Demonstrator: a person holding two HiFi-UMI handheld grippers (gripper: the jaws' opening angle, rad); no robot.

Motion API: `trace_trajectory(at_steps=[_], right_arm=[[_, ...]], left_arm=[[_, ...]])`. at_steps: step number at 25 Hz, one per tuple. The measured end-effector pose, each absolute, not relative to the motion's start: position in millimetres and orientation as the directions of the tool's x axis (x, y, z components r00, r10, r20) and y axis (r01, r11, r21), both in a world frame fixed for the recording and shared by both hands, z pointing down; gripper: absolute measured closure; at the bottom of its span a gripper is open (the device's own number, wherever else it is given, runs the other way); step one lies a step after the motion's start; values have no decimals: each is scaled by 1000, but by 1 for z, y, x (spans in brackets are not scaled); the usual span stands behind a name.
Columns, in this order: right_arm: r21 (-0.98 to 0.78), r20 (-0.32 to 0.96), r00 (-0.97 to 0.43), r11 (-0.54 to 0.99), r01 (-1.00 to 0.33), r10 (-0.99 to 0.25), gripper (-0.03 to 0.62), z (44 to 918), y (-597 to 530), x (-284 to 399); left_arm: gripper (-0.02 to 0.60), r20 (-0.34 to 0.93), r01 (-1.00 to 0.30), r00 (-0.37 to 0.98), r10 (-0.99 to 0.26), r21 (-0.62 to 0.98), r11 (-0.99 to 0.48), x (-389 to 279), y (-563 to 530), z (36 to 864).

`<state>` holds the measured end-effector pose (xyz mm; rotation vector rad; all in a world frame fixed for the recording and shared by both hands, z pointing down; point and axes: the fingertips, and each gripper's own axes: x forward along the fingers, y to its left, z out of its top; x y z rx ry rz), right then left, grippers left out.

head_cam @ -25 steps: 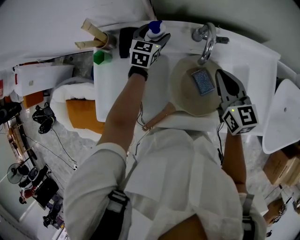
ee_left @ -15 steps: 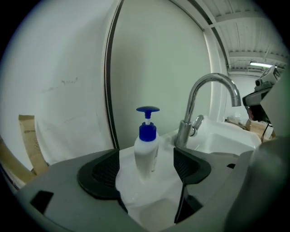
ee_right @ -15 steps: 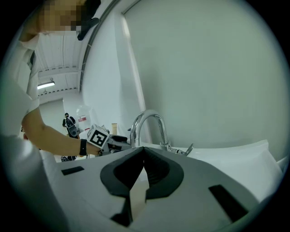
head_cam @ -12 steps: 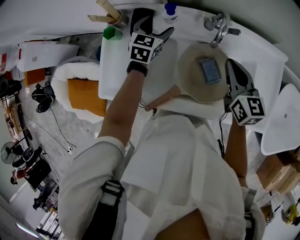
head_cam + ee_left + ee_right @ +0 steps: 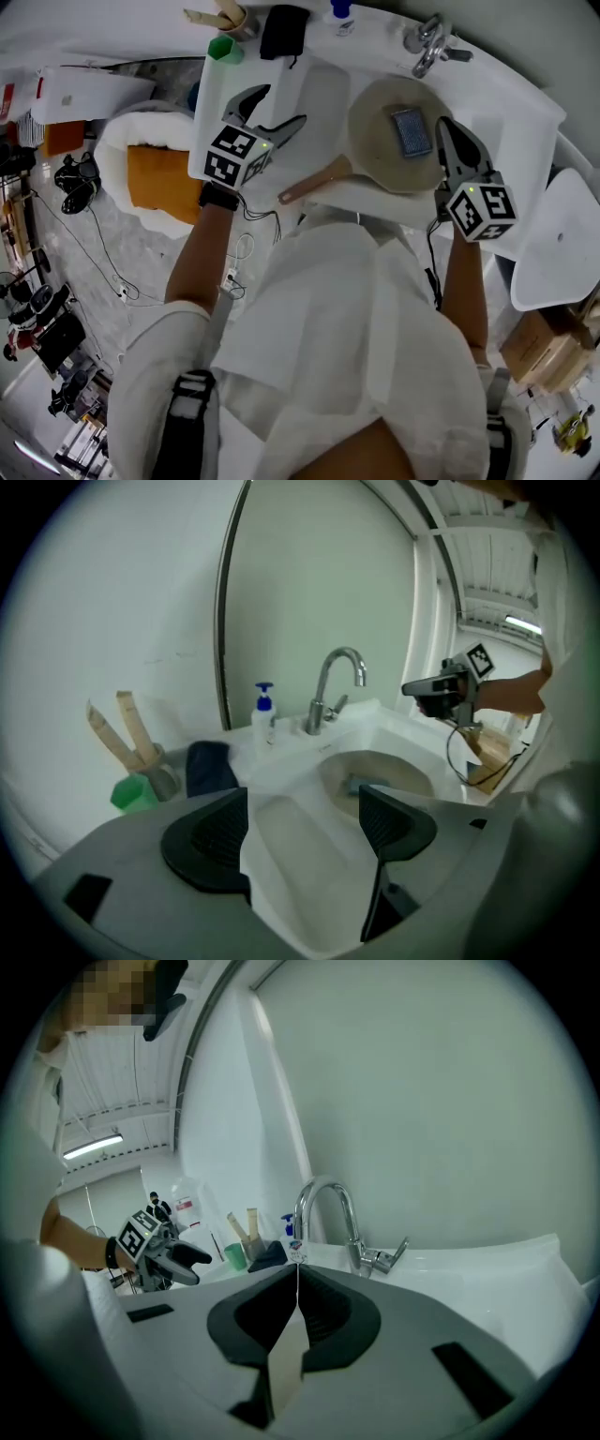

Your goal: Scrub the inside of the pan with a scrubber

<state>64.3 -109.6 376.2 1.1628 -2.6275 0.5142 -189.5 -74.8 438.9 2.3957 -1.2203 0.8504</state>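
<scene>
Head view, looking steeply down: we stand at a white sink [image 5: 525, 103]. A round pan [image 5: 375, 159] sits in it at 1 o'clock in the frame, and the blue-grey scrubber [image 5: 411, 131] lies loose inside the pan, toward its 1 o'clock side. The wooden handle [image 5: 314, 183] sticks out at 8 o'clock, toward us.

Our right claw [image 5: 442, 131] is closed and empty, with its tip at the pan's 3 o'clock rim, just beside the scrubber. Our left claw [image 5: 274, 108] is open and empty. It hovers over the draining board [image 5: 319, 84] at the pan's 9 o'clock, well apart from the handle.

We see three risks. If the right claw goes in while closed, it would push the scrubber across the pan instead of picking it up. Nothing holds the pan, so it could spin or slide in the sink once scrubbing begins, and a press near the rim could tip it. The tap [image 5: 427, 42] stands close at the pan's 12 o'clock, so a lifted claw might knock it.
</scene>
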Motion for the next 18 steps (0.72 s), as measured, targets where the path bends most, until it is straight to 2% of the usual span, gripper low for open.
trace_trajectory(at_steps=[5,9,13,18], right_arm=[[-207,421,-681,668,-715,-599,585,408,-102,68],[-170,523,-681,720,-673,-513,499,449,-99,69],[-132,622,-644,751,-647,-445,464,490,-100,71],[-146,661,-626,747,-649,-414,462,517,-103,70]], left_arm=[[210,740,-655,599,-305,234,-719,-132,1,481],[184,787,-546,609,-97,328,-771,-92,42,527],[184,837,-523,547,-13,330,-786,-79,51,562],[186,868,-522,493,55,346,-780,-72,51,581]])
